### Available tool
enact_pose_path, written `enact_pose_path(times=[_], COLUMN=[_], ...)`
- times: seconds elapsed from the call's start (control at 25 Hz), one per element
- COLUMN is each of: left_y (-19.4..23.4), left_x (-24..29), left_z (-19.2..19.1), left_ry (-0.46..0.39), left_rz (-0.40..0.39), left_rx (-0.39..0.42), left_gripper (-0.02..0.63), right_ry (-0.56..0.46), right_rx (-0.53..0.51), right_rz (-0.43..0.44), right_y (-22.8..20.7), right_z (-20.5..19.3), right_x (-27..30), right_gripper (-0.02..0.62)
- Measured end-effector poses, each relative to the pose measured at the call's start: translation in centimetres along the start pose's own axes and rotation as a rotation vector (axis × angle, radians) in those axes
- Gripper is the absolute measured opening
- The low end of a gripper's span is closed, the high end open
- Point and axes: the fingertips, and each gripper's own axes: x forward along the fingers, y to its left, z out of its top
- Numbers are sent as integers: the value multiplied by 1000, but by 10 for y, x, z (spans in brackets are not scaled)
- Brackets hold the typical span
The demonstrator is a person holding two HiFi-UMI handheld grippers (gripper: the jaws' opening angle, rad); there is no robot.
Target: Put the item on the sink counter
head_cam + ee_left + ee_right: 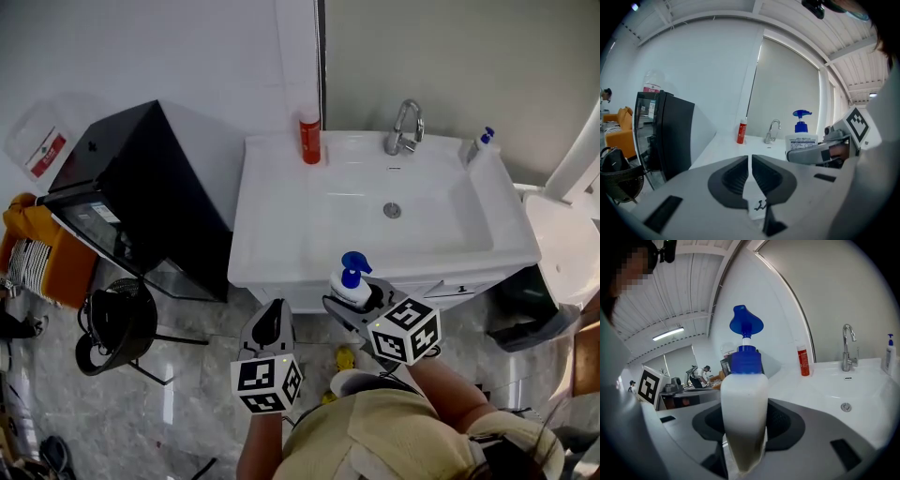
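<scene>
Nearest me, my left gripper (271,314) hangs over the marble floor (187,394) just short of the sink cabinet, its fingers pressed together with nothing between them. Just to its right, my right gripper (364,298) pinches the white pump bottle (349,279) with the blue cap around its body. The bottle stands upright between the fingers, held in the air right at the near front edge of the white sink (272,234). A small yellow thing (345,357) lies on the floor below the grippers. Past that edge the basin dips, with its drain (392,210) in the middle and a flat rim along the left and right sides. On the far side, a red bottle (310,136) stands upright on the left corner, the tap (404,127) sits behind the basin in the middle, and a second white pump bottle (482,145) stands on the right corner. Close against the sink's left side is a tall black cabinet (141,178), with a black basket (117,323) on the floor near it and an orange seat (47,267) further left. Right of the sink I see a dark bin (530,314) on the floor and a white fixture (567,244) that I cannot make out.
</scene>
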Motion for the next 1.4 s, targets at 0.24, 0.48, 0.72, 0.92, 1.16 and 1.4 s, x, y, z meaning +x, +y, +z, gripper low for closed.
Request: enact_pose_path(times=[0.24, 0.48, 0.72, 0.92, 1.16, 1.4], left_y=[-2, -8, -8, -16, -6, 15], left_x=[38, 72, 103, 123, 136, 152], left_z=[14, 27, 29, 31, 31, 40], left_ry=[14, 24, 27, 27, 55, 79], left_rz=[0, 4, 19, -7, -29, -68], left_rx=[13, 33, 27, 30, 27, 46], left_gripper=[55, 55, 55, 55, 55, 55], right_ry=[3, 1, -5, 9, 24, 7], right_rx=[6, 11, 14, 17, 40, 69], right_rz=[2, 14, 35, 24, 2, -51], right_y=[-35, -67, -89, -107, -116, -126], right_z=[15, 29, 34, 30, 30, 43], right_x=[12, 22, 30, 32, 42, 64], right_gripper=[207, 207, 207, 207, 207, 207])
